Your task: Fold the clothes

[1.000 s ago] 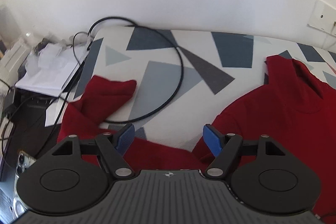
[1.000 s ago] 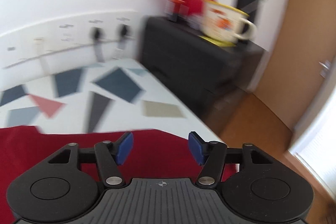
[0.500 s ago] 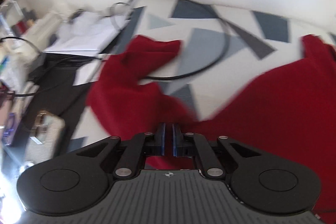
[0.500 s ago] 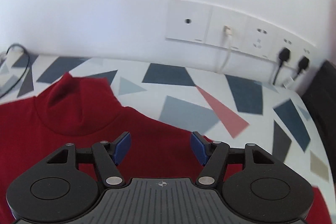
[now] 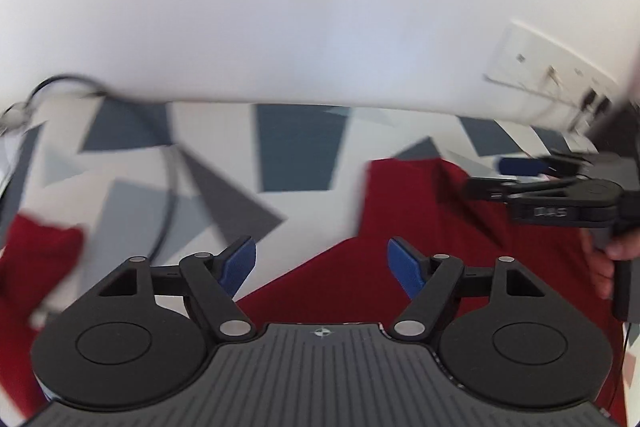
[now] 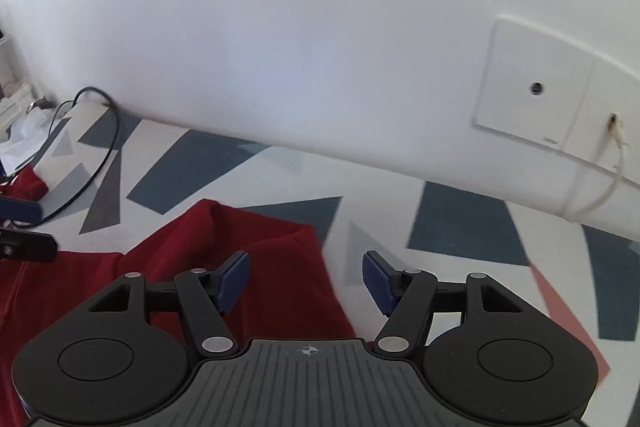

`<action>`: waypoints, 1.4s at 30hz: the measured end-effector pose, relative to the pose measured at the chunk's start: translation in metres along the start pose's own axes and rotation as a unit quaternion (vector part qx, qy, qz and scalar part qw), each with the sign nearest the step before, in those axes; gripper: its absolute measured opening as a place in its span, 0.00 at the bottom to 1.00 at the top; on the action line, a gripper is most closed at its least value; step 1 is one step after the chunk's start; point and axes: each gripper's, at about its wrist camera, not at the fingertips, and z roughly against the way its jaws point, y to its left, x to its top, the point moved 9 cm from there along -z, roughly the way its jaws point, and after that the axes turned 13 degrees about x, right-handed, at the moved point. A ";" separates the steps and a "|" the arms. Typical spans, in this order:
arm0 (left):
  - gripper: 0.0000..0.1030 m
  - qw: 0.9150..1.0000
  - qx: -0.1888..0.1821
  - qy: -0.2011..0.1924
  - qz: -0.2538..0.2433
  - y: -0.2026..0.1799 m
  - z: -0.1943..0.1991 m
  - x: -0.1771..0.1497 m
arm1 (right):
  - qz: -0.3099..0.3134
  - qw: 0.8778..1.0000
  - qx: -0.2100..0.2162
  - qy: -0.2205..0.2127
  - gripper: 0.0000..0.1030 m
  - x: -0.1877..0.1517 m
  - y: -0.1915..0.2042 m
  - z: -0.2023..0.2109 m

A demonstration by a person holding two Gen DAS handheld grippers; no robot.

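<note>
Left gripper [image 5: 321, 263]: jaws spread wide, holding nothing; it hovers over the near edge of the red garment.
Right gripper [image 6: 306, 281]: jaws likewise wide apart and empty, poised above the garment's collar; in the left wrist view it shows at far right with a hand [image 5: 608, 263] on its grip.
Red garment [image 5: 460, 247]: spread on the desk, collar end [image 6: 256, 227] toward the wall; one sleeve [image 5: 38, 255] lies out to the left.
Desk [image 5: 300, 147]: white top with grey and blue triangles.
Black cable [image 6: 104, 163]: loops on the desk at far left, near the sleeve.
Wall sockets [image 6: 532, 95]: on the white wall, right.
Image quality: left wrist view blurred.
</note>
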 end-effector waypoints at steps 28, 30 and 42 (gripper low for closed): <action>0.05 0.990 -0.036 0.107 0.079 -0.058 -0.100 0.063 | -0.055 0.997 0.027 0.039 0.06 0.023 -0.049 -0.013; 0.05 0.992 -0.039 0.091 0.081 -0.054 -0.089 0.064 | -0.048 0.998 0.027 0.041 0.05 0.024 -0.047 -0.011; 0.06 0.996 -0.073 -0.057 -0.007 -0.072 0.051 0.003 | 0.018 0.996 0.038 -0.075 0.05 -0.027 0.003 0.116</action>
